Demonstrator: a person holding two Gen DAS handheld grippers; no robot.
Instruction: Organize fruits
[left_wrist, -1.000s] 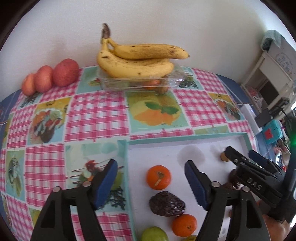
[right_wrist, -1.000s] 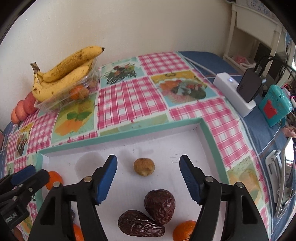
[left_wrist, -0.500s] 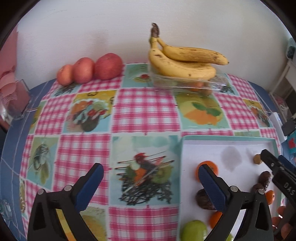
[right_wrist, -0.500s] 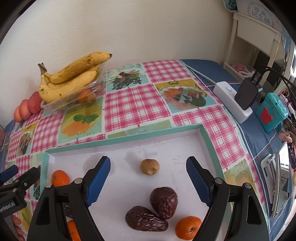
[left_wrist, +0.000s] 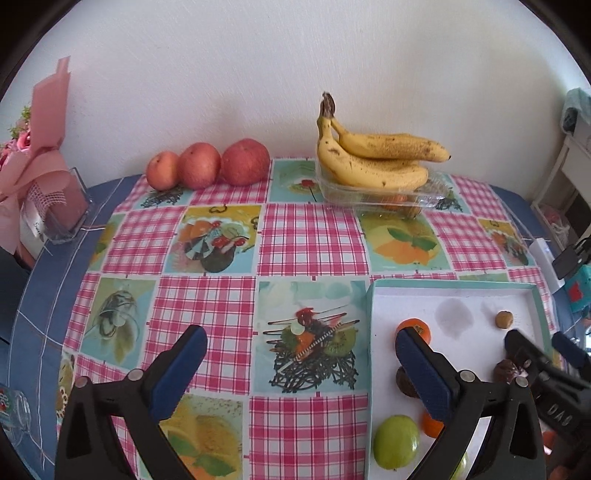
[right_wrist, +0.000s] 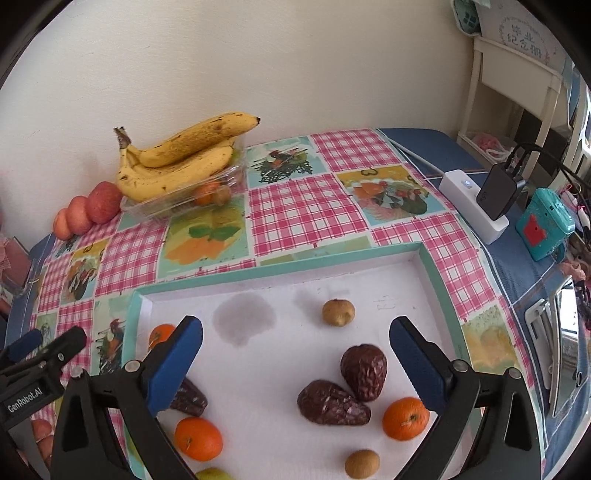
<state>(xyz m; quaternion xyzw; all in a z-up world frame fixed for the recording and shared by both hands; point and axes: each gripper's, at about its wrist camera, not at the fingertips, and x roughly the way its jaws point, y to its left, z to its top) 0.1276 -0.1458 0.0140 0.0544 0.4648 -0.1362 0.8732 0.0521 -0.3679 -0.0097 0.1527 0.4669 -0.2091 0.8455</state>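
Observation:
A white tray with a teal rim (right_wrist: 280, 266) holds loose fruit: oranges (right_wrist: 198, 438), wrinkled dark red dates (right_wrist: 364, 371), a small brown fruit (right_wrist: 338, 312) and a green fruit (left_wrist: 396, 441). My right gripper (right_wrist: 295, 328) hovers above the tray, its jaws still opening, with nothing pressed between them. My left gripper (left_wrist: 299, 343) stands open over the checked tablecloth just left of the tray (left_wrist: 443, 283), holding nothing. Bananas (left_wrist: 373, 158) rest on a clear plastic box (left_wrist: 424, 197) by the wall. Three red apples (left_wrist: 199, 166) sit to their left.
A pink bouquet in a clear holder (left_wrist: 40, 177) stands at the far left table edge. At the right edge are a white power strip with a black adapter (right_wrist: 476, 206) and a teal device (right_wrist: 545, 225). A white shelf (right_wrist: 517, 85) stands beyond.
Both grippers opened wider and lifted back. The left one swung left off the tray to above the tablecloth; the orange that lay between its fingers now lies by its right finger.

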